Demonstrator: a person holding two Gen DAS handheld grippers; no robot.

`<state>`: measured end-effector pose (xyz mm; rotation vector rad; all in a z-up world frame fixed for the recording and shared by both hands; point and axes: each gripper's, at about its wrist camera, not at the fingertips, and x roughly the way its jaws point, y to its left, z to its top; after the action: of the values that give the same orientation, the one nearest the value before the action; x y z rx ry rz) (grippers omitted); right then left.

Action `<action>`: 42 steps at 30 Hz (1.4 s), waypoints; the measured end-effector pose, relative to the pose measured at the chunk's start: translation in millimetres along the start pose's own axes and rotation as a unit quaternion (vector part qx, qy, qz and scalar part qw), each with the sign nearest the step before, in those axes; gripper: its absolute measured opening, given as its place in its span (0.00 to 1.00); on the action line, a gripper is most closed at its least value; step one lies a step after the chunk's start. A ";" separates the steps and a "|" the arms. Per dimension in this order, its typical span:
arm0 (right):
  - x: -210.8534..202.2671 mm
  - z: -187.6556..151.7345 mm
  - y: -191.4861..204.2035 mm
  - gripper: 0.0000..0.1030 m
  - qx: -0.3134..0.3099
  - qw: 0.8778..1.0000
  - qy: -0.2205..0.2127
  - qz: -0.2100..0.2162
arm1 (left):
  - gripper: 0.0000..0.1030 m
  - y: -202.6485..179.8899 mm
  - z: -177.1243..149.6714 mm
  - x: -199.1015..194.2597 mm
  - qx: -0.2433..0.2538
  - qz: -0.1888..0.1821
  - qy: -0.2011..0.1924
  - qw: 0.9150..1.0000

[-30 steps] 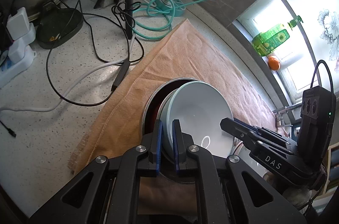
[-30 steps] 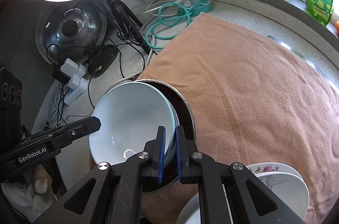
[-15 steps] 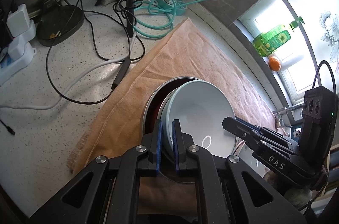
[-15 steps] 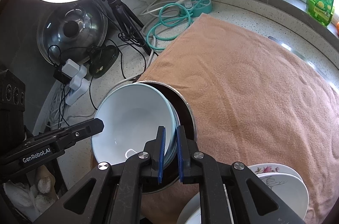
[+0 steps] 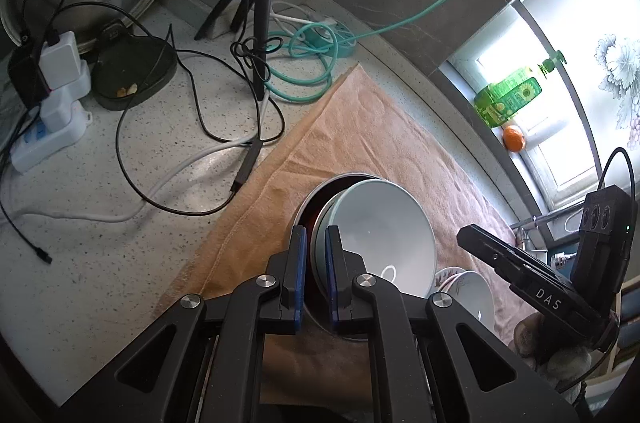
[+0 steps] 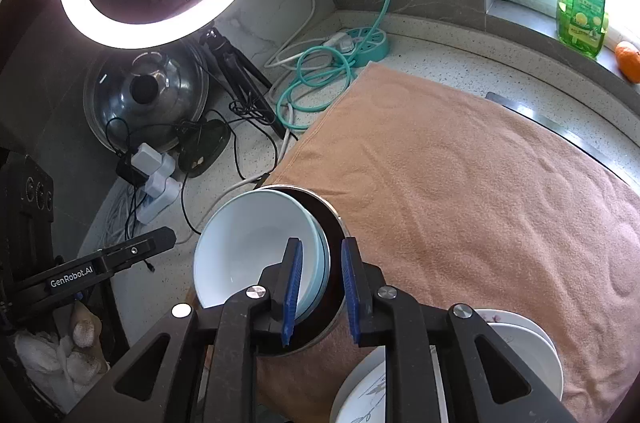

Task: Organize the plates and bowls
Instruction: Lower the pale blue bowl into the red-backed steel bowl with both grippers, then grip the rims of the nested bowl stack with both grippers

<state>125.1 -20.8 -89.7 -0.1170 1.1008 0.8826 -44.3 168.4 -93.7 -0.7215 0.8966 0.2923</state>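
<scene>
Left wrist view: my left gripper (image 5: 316, 273) was clamped on the near rim of the pale bowl (image 5: 384, 223), jaws shut tight on its wall, one pad inside, one outside. The bowl sat tilted inside the steel-rimmed dark dish (image 5: 310, 199) on the tan towel (image 5: 360, 127) spread over the desk (image 5: 120, 183). Flowered bowls (image 5: 466, 289) lay just beside, to the right. My right gripper's dark body showed at the frame's right edge. Right wrist view: my right gripper (image 6: 320, 287) was opening, blue pads standing off either side of the bowl's rim and the dish's rim, pressing on neither. White plates (image 6: 516, 347) lay near, below right. Judgement: with one side letting go, the left jaws should hold firm until the bowl settles flat in the dish. I would lift the right jaws straight up, clear of both rims, so as not to drag the stack sideways on the soft towel.
</scene>
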 end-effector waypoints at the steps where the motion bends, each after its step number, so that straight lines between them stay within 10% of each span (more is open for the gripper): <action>1: -3.5 0.2 -2.2 0.18 0.003 1.000 -0.006 -0.001 | 0.07 2.1 0.4 -1.6 -0.002 0.001 -0.002 1.000; 15: -32.4 -7.3 -27.4 0.18 0.041 0.997 -0.063 -0.011 | 0.07 31.7 -5.4 -5.1 -0.032 0.015 -0.002 0.999; 42: -1.7 -31.2 -22.7 0.18 0.124 0.992 -0.017 -0.018 | 0.08 20.8 4.9 29.2 0.056 -0.008 0.043 0.997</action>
<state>117.4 -52.2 -110.8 0.0842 1.1642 0.7066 -34.4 185.2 -124.1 -0.6415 0.9807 0.1966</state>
